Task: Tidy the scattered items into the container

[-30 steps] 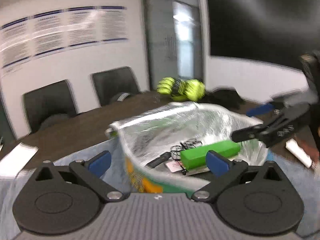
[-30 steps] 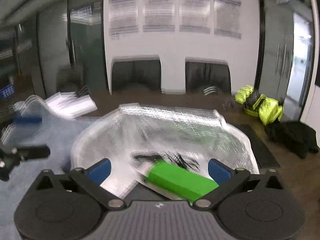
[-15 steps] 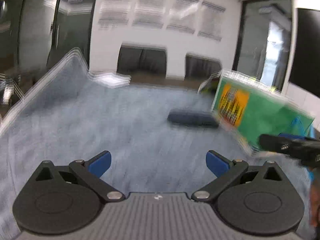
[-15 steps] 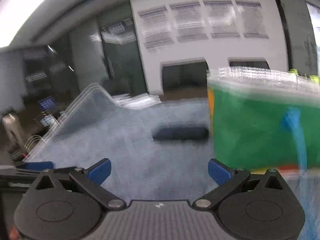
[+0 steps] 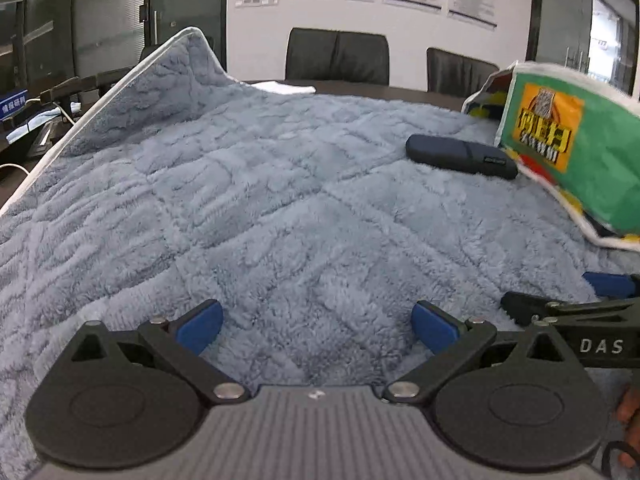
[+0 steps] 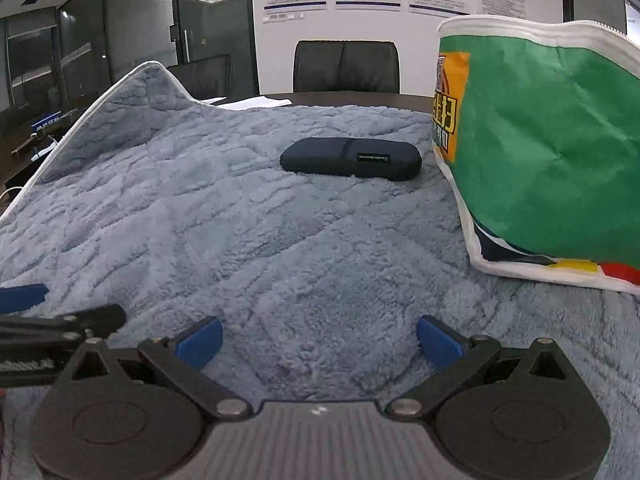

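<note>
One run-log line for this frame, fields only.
left gripper: open, empty | right gripper: open, empty | dark case: on blue blanket, beside green bag | not yet grasped

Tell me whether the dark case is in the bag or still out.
Out. The case lies flat on the blanket, just left of the green bag; neither tool touches it.

Under me a dark brown table [image 6: 360, 98] carried a fluffy blue-grey quilted blanket [image 6: 280, 248], which covered most of it and rose in a white-edged fold at the far left. On the blanket lay a dark navy zipped case [image 6: 350, 158], flat and lengthwise, just beside the green bag [image 6: 548, 168] standing on the blanket to its right. White papers [image 5: 286, 87] rested on the bare tabletop beyond the blanket.
</note>
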A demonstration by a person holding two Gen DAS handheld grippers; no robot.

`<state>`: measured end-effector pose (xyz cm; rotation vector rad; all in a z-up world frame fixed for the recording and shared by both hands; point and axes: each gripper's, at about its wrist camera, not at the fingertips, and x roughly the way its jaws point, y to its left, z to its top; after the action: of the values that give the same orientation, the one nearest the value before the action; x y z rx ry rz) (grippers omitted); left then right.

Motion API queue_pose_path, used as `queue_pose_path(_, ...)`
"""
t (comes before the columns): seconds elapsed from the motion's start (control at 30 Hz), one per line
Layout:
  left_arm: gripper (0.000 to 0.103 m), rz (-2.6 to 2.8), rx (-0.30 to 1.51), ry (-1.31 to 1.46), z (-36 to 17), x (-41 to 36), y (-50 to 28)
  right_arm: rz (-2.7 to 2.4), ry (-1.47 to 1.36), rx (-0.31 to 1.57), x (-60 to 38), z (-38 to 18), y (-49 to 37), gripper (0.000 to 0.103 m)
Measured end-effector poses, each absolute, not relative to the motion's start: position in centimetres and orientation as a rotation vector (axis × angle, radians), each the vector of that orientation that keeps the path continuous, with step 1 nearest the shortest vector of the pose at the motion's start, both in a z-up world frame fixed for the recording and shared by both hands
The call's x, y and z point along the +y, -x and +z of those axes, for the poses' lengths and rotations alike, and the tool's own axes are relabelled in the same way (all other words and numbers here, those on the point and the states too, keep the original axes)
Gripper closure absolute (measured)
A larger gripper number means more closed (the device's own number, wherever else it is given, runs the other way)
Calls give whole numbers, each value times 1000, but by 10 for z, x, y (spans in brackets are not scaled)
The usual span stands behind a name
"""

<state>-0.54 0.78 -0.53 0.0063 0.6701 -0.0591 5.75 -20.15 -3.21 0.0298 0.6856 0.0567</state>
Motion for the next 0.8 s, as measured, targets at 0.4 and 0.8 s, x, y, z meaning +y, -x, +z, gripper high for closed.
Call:
queue_pose_path(0.4,0,-20,692,-29,-9,2,3,39,-15,691,-200,-32,-55,0)
queue_pose_path(0.8,0,-15,692,-43,-9,0,4,42,-20,691,-200,-32,-55,0)
